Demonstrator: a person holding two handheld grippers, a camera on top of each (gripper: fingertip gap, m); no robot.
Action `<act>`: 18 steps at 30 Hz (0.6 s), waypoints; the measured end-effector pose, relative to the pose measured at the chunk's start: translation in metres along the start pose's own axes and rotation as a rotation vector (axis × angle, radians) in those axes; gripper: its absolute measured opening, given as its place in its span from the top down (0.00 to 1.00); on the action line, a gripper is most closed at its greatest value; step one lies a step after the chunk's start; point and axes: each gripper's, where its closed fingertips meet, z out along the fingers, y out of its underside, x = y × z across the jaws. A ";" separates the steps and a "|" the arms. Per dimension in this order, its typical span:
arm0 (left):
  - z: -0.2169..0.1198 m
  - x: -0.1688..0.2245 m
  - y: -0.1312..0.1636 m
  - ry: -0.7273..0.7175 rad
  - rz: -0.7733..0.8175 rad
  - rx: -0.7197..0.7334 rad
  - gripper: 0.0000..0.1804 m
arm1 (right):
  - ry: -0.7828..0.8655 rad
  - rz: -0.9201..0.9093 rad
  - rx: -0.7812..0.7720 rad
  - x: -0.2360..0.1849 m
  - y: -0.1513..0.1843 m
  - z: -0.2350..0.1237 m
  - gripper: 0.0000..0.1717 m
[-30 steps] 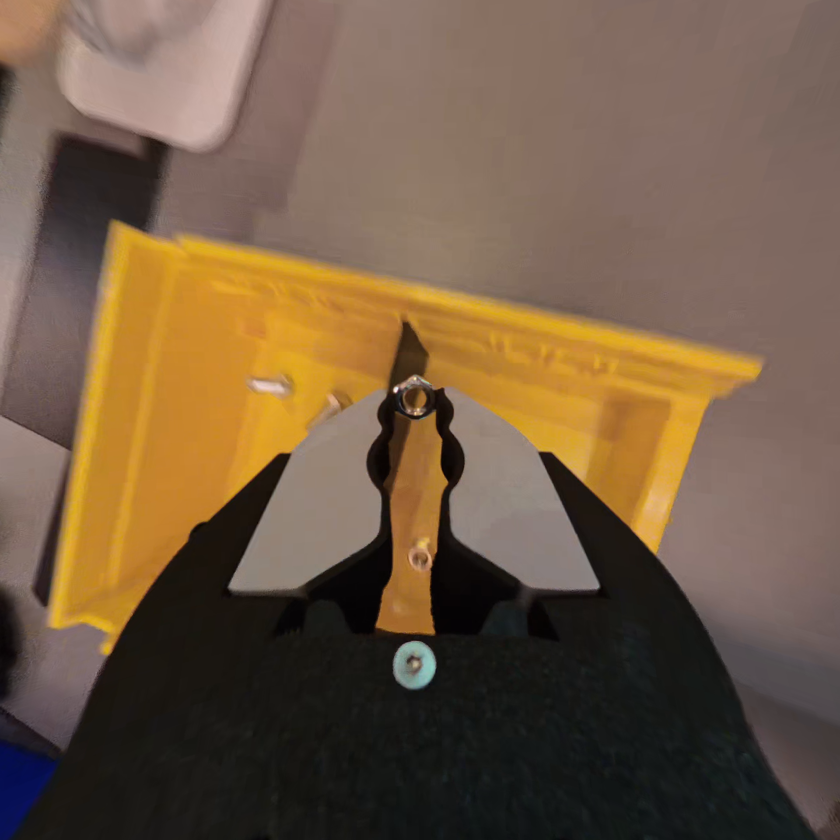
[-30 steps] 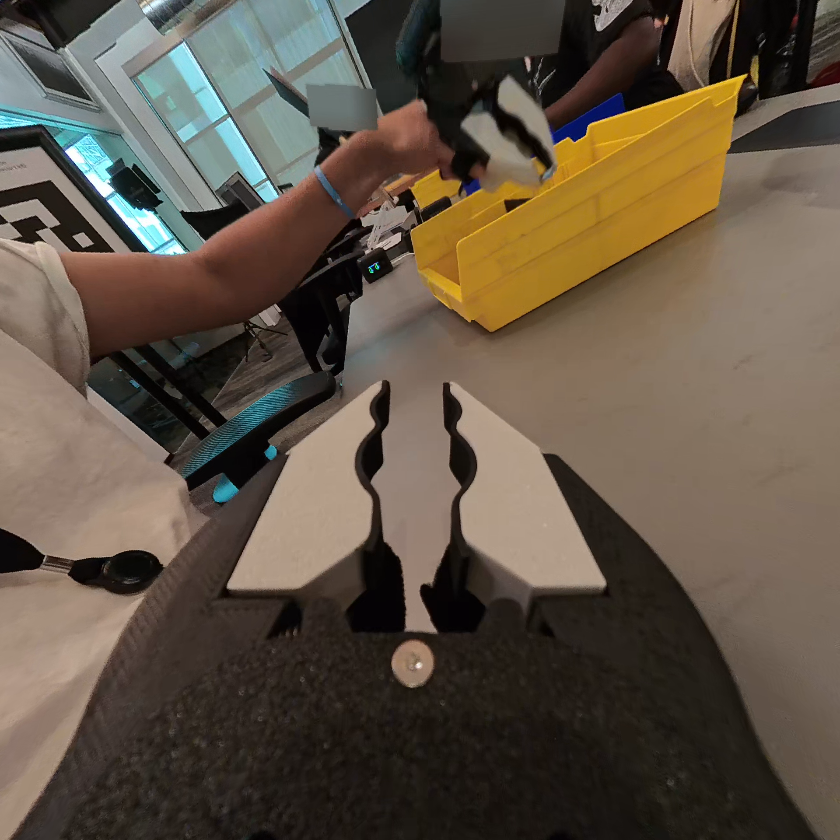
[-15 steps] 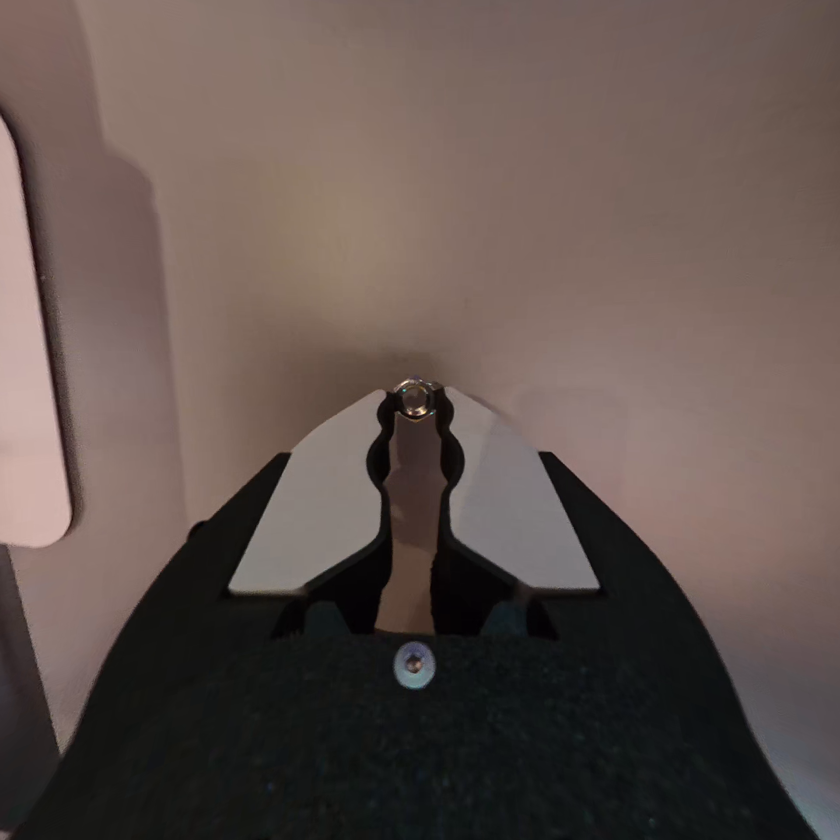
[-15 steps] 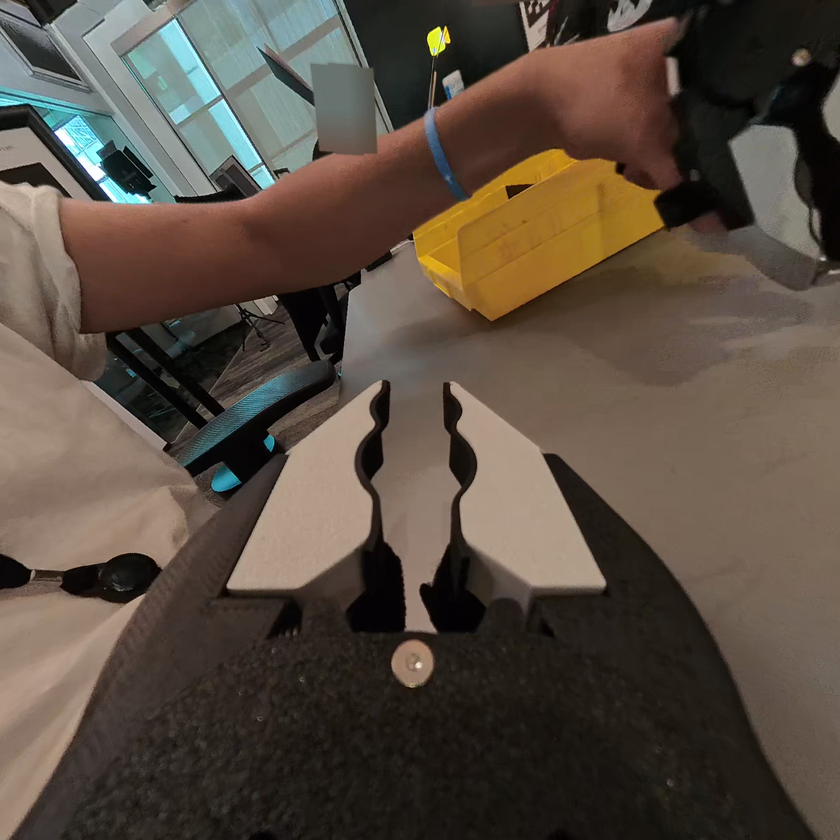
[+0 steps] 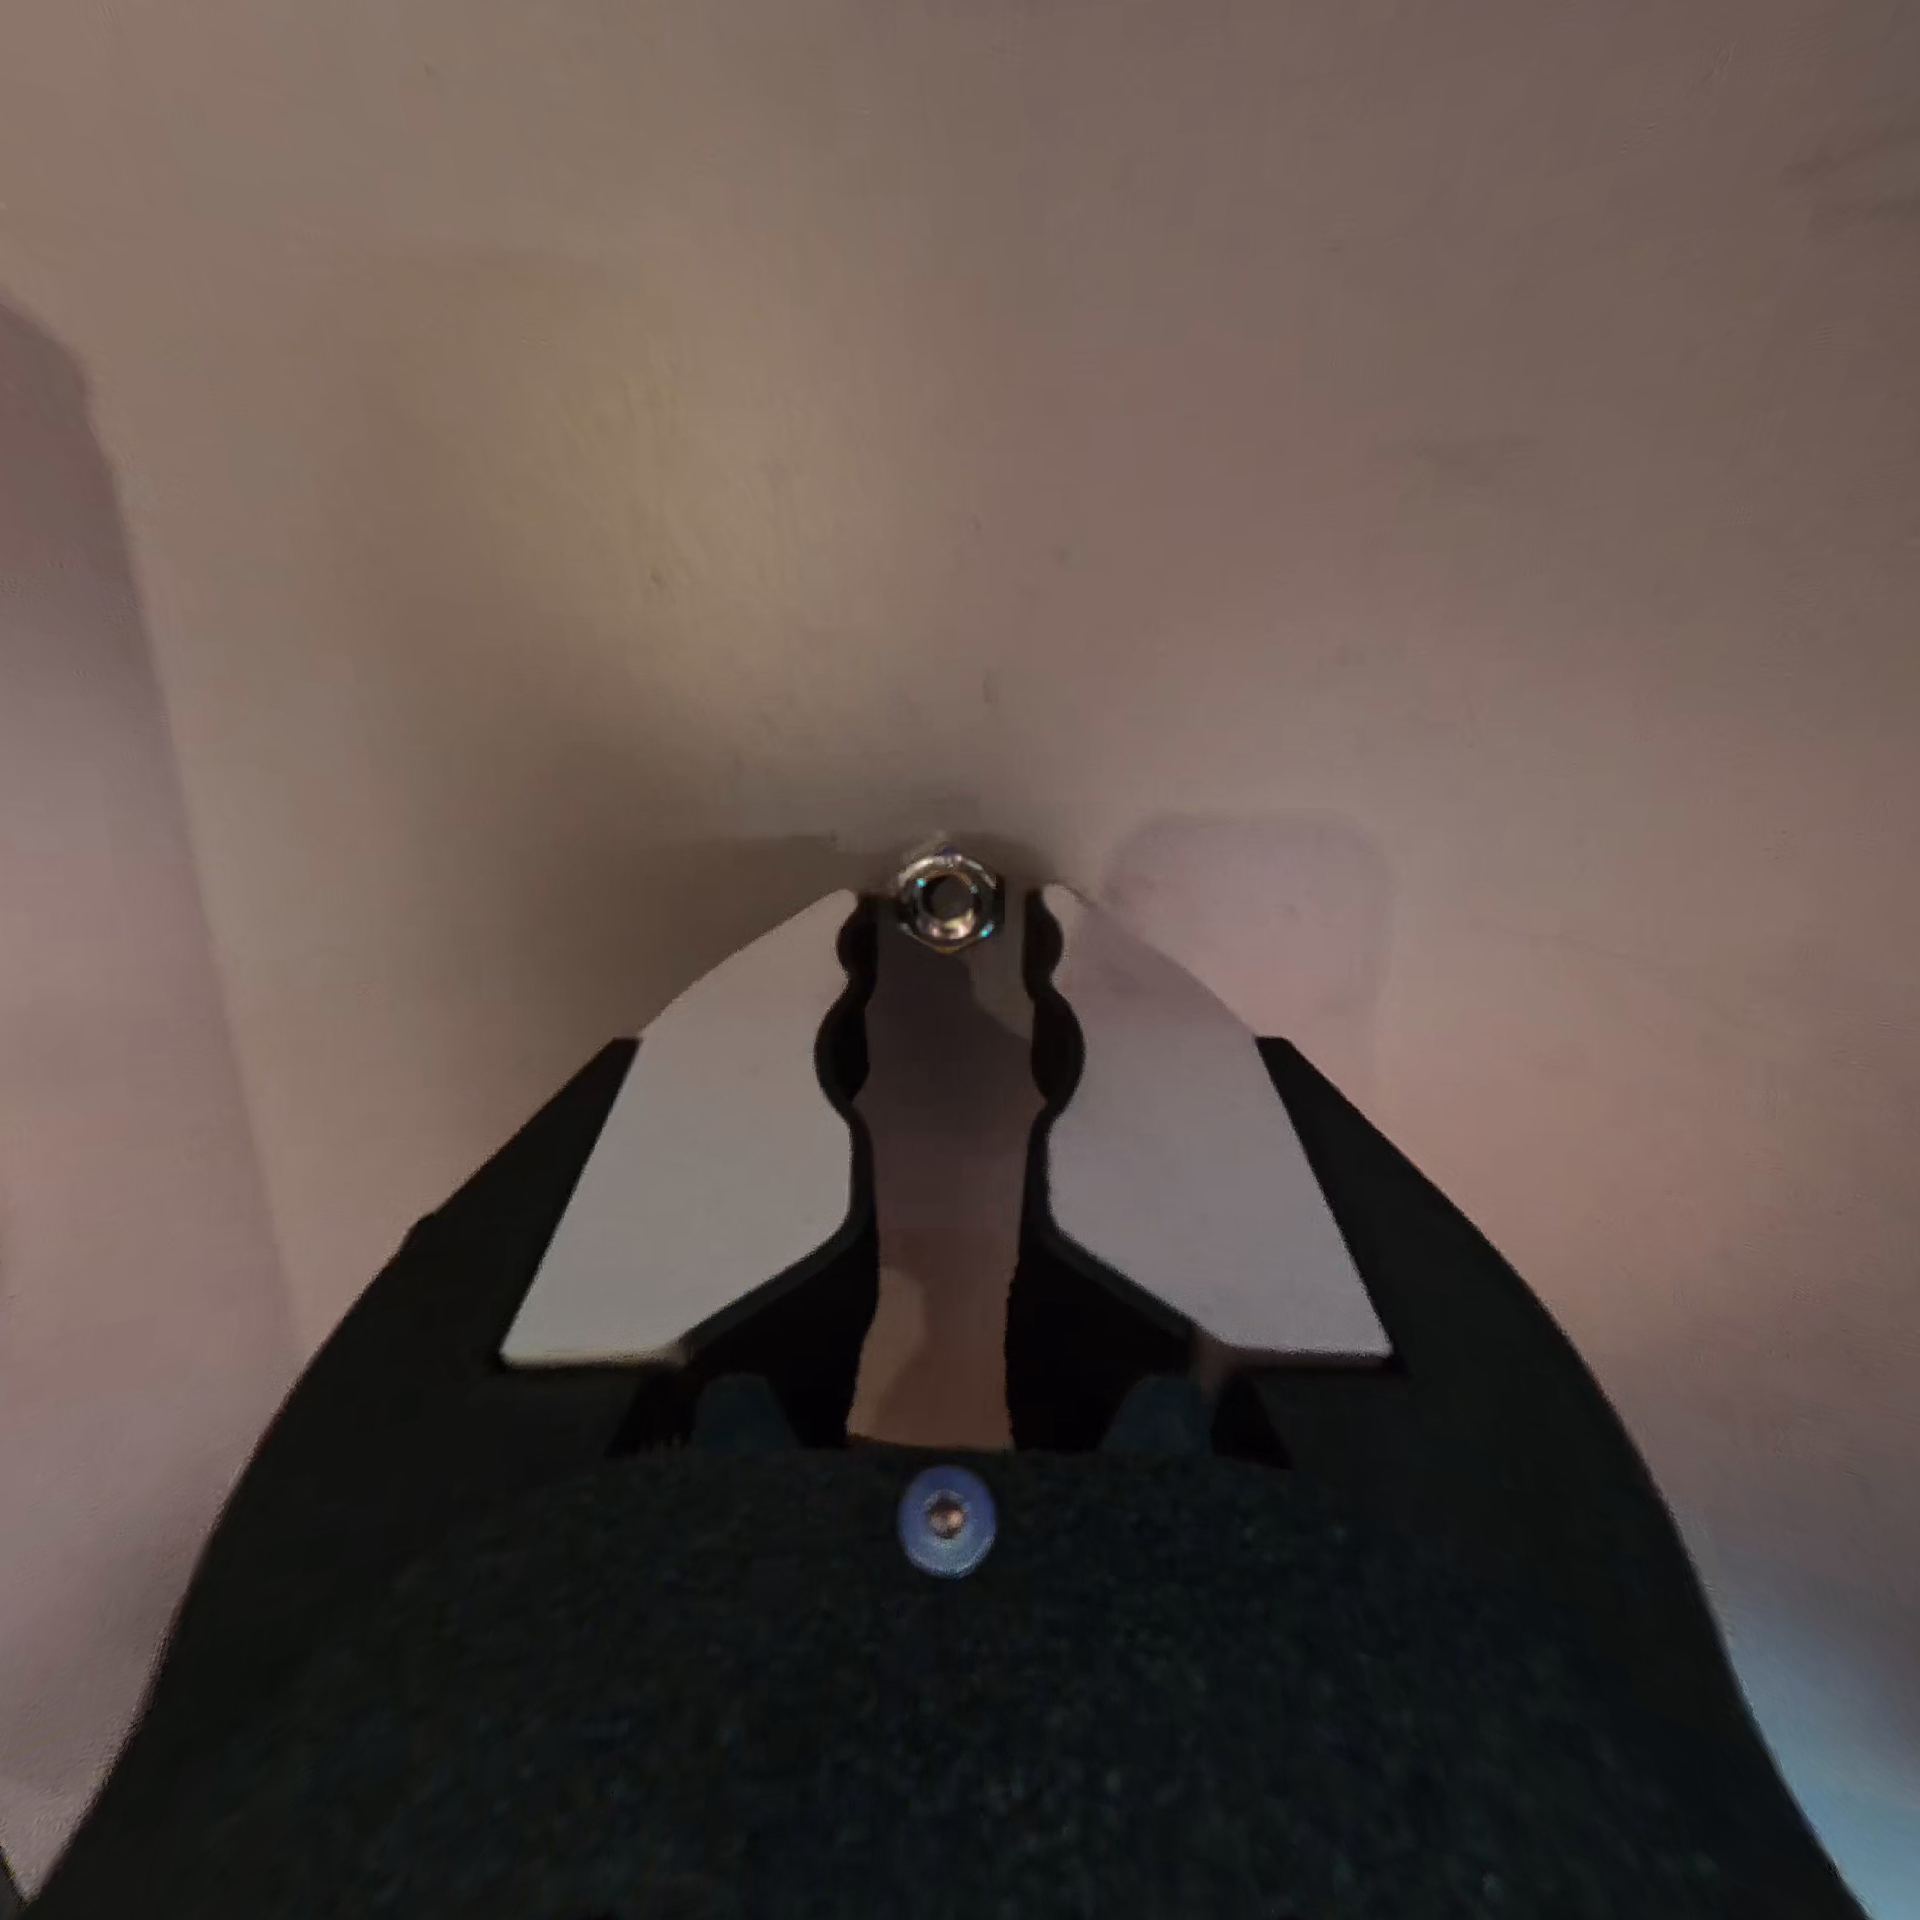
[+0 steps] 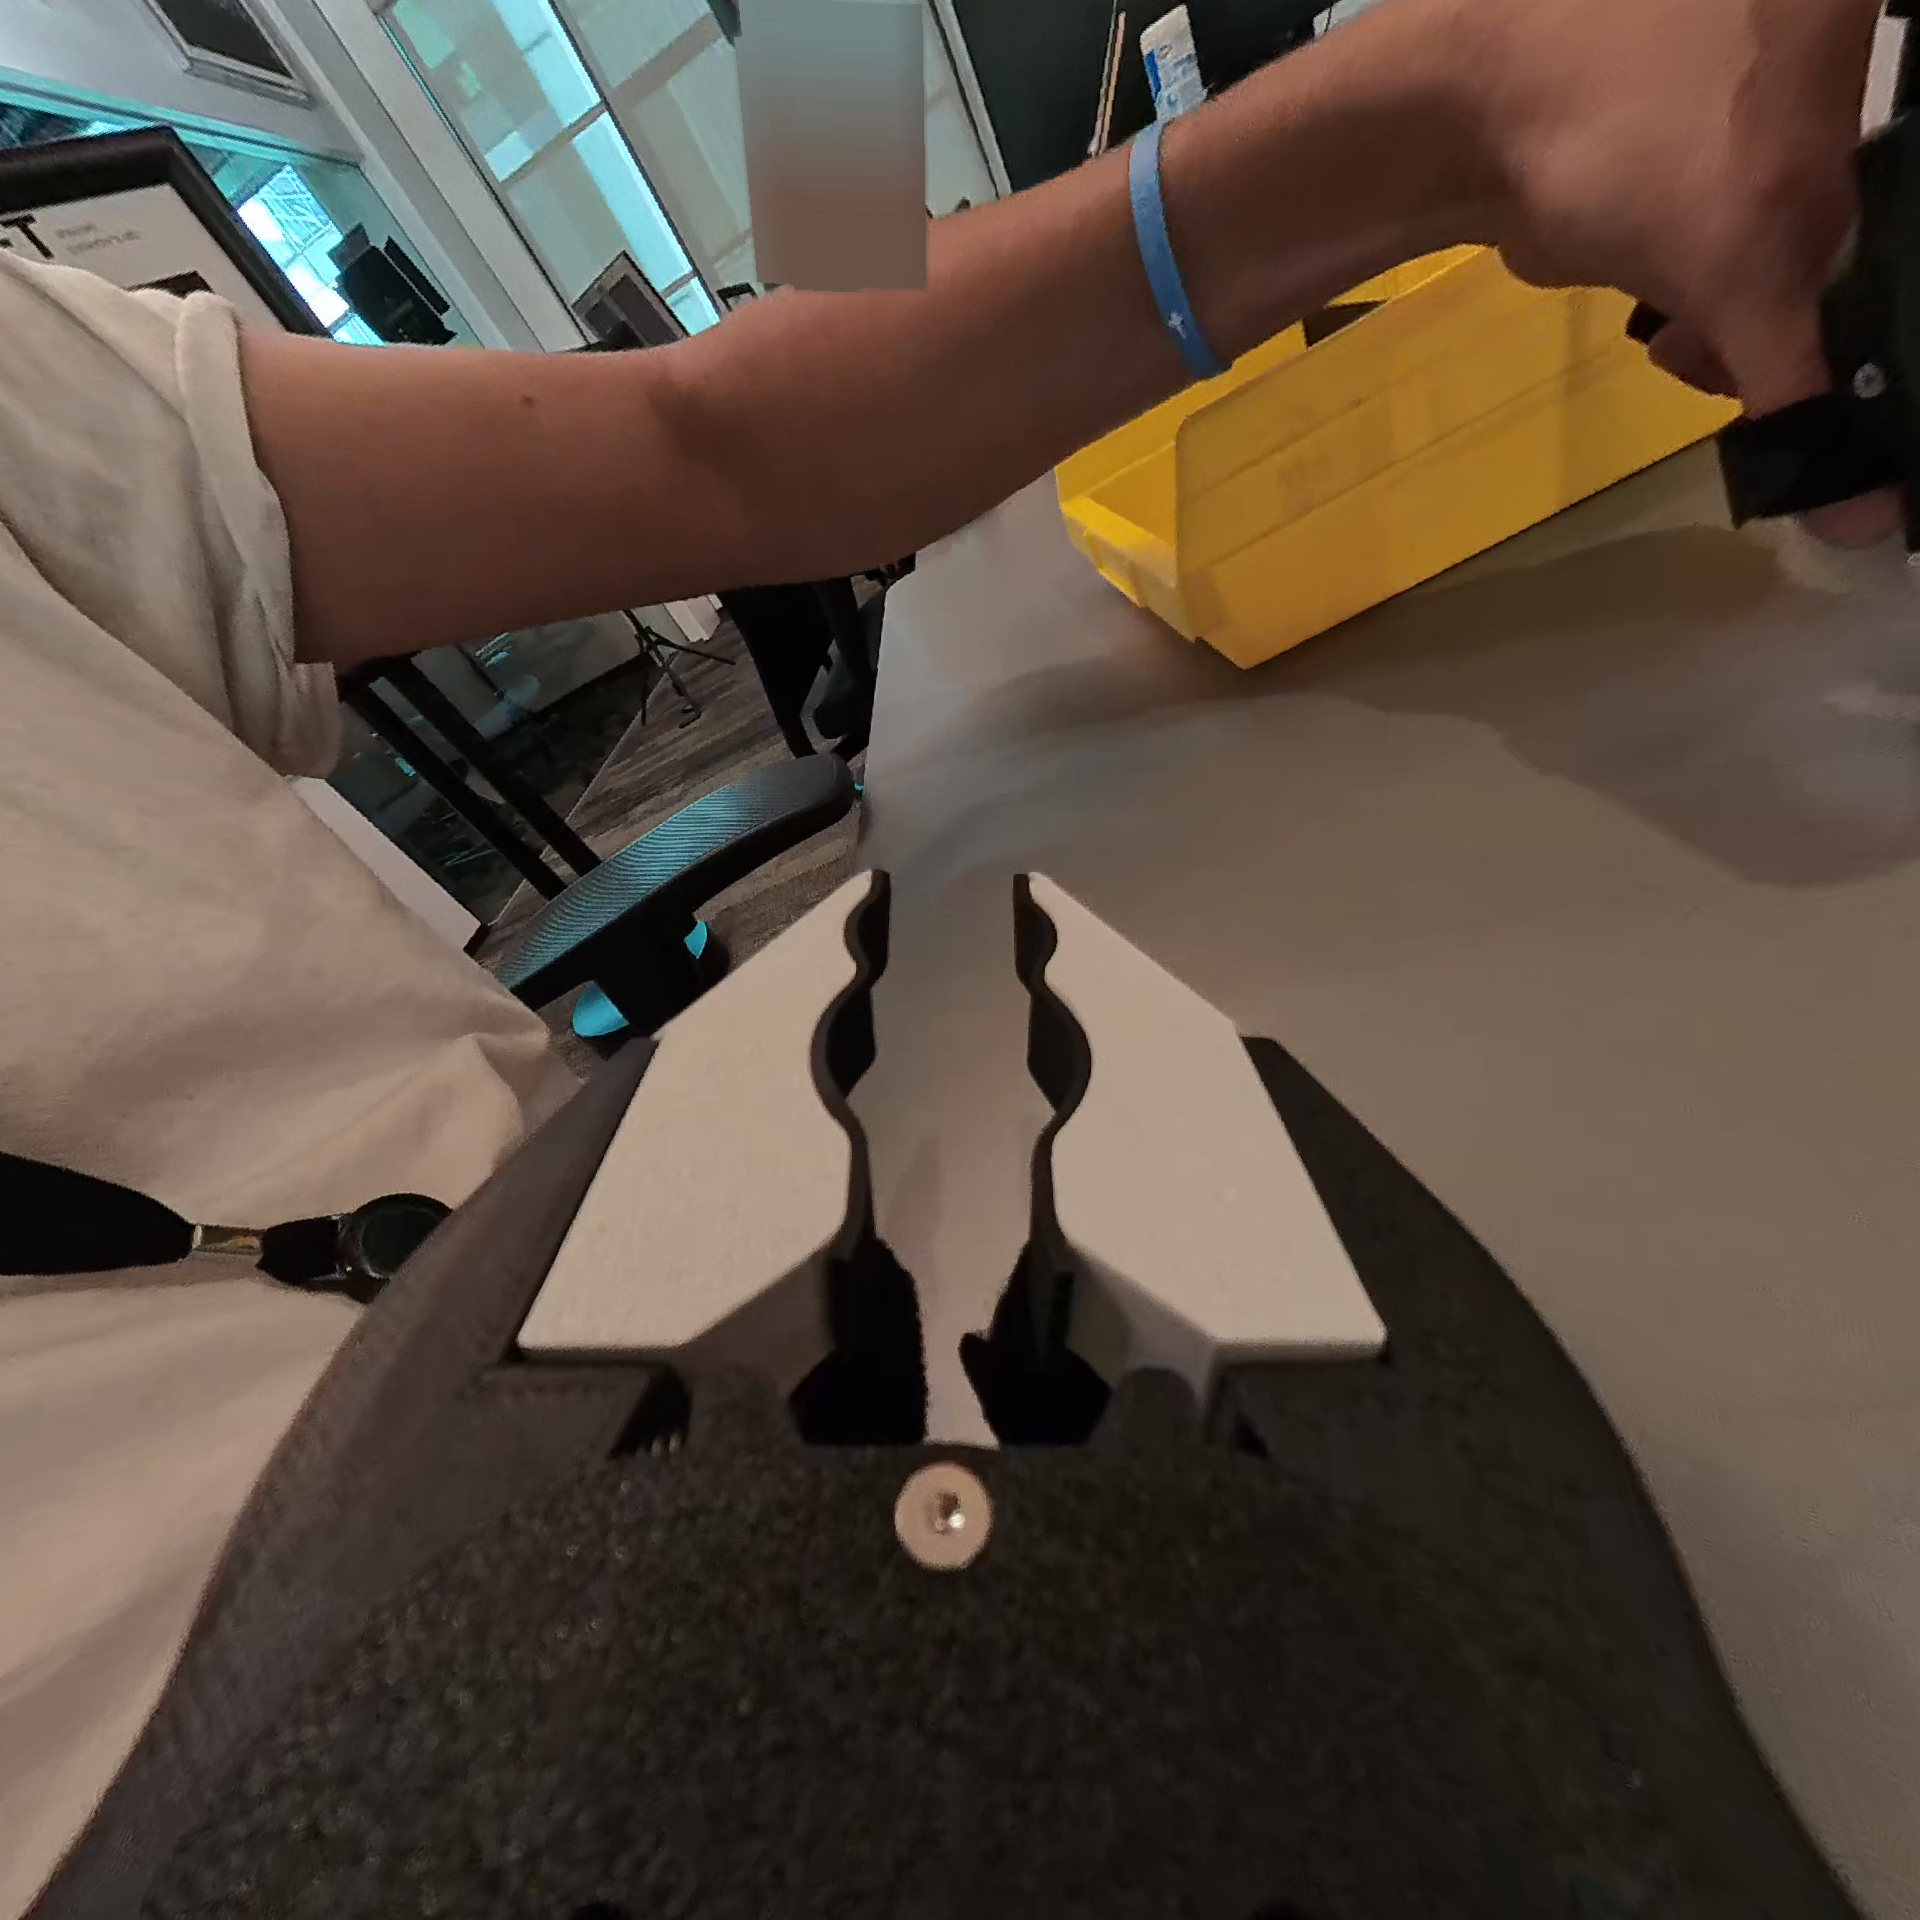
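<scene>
1. Starting at the far left of the right wrist view, the person's white shirt point(image 6: 156, 831) fills the edge, with a black badge clip point(image 6: 353, 1242) lying on it and a black chair armrest point(image 6: 665, 894) beyond the table's near corner.
2. From that sleeve the person's forearm point(image 6: 727, 447), with a blue wristband point(image 6: 1164, 260), reaches across to the far right. There the hand point(image 6: 1621, 177) grips the black body of the left gripper point(image 5: 943, 899), now low over the grey table point(image 6: 1455, 1039); a second ago it was up over the yellow bin point(image 6: 1351, 520).
3. In the middle the right gripper point(image 6: 951, 883) hovers just over the near part of the table. Its white fingers point(image 6: 727, 1143) stand apart with nothing but bare tabletop between them. It is as it was a second ago.
4. The bin sits on the far part of the table, right of centre and well apart from both grippers.
5. In the left wrist view the bin has gone from sight and only the table surface point(image 5: 1039, 416) is ahead, very close.
6. A small silver hex nut point(image 5: 948, 909) sits at the left gripper's fingertips point(image 5: 1101, 935). Half a second ago the tips were pinched on it; now they have spread, and a dark sliver shows on each side of the nut. So the grip is released. The nut appears to rest on the table between the tips.
</scene>
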 end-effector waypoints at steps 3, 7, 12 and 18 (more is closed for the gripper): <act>-0.019 0.001 0.001 -0.018 -0.010 0.022 0.82 | -0.005 0.006 0.007 -0.001 -0.001 -0.002 0.86; -0.089 -0.011 0.011 -0.096 -0.053 0.143 0.82 | -0.018 0.047 0.045 0.001 -0.008 -0.007 0.86; -0.161 -0.054 0.091 -0.258 -0.218 0.165 0.84 | -0.044 0.106 0.076 0.004 -0.014 -0.010 0.86; -0.137 -0.084 0.197 -0.266 -0.400 -0.042 0.86 | -0.067 0.156 0.095 0.009 -0.018 -0.009 0.86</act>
